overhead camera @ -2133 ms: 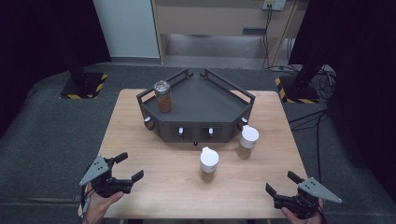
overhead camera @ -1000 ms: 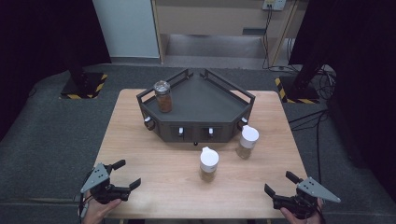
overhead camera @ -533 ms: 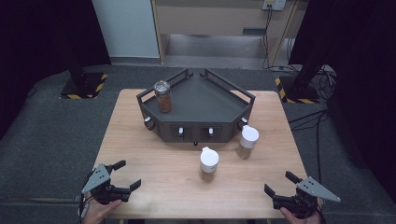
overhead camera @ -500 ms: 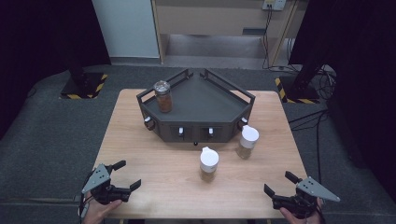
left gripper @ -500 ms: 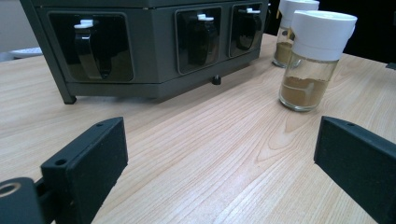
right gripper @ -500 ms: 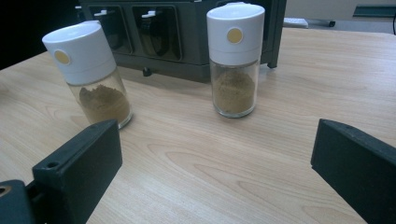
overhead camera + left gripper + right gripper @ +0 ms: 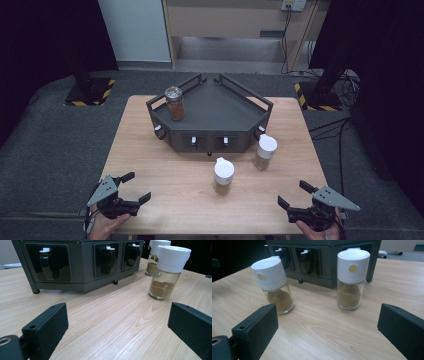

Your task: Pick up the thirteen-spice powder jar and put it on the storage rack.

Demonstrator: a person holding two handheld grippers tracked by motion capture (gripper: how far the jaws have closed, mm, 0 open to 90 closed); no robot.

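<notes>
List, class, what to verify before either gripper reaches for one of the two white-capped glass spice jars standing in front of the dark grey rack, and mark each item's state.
1. Left gripper open: ok.
2. Right gripper open: ok.
3. Nearer white-capped glass spice jar upright on the light wooden table: ok.
4. Farther white-capped glass spice jar upright, apart from the first: ok.
5. Dark grey angular rack has free floor beside the brown-filled jar: ok.
6. Caps tight: cannot tell.

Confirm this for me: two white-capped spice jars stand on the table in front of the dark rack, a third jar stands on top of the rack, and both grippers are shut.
One thing is wrong: both grippers are open. The left gripper and right gripper show their jaws spread wide in their own views. The two white-capped jars on the table, the rack and the third jar are as stated.
</notes>
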